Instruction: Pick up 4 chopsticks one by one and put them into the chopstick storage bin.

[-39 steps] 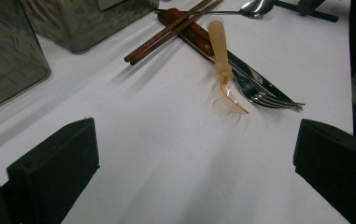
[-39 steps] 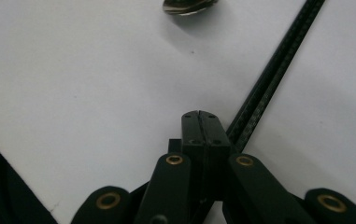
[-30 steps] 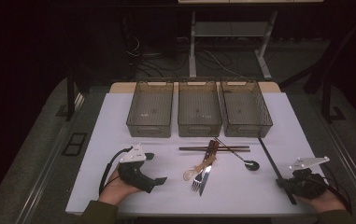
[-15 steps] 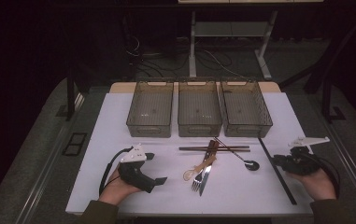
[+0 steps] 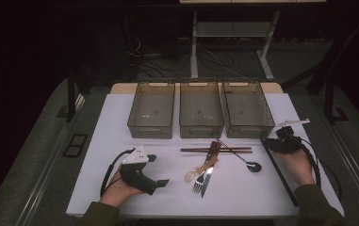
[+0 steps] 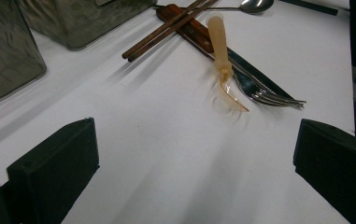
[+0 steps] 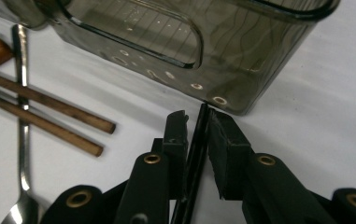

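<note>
While my right gripper (image 7: 198, 123) kept its jaws clamped on the black rod (image 5: 278, 169) beside the right bin (image 5: 248, 110), my left gripper (image 5: 142, 176) rested on the table (image 5: 116, 122), jaws apart.

three smoky plastic bins (image 5: 201, 109) stand in a row. two chopsticks (image 5: 216, 149), one knife (image 5: 208, 165), one fork (image 5: 198, 181), two spoons (image 5: 251, 165).
</note>
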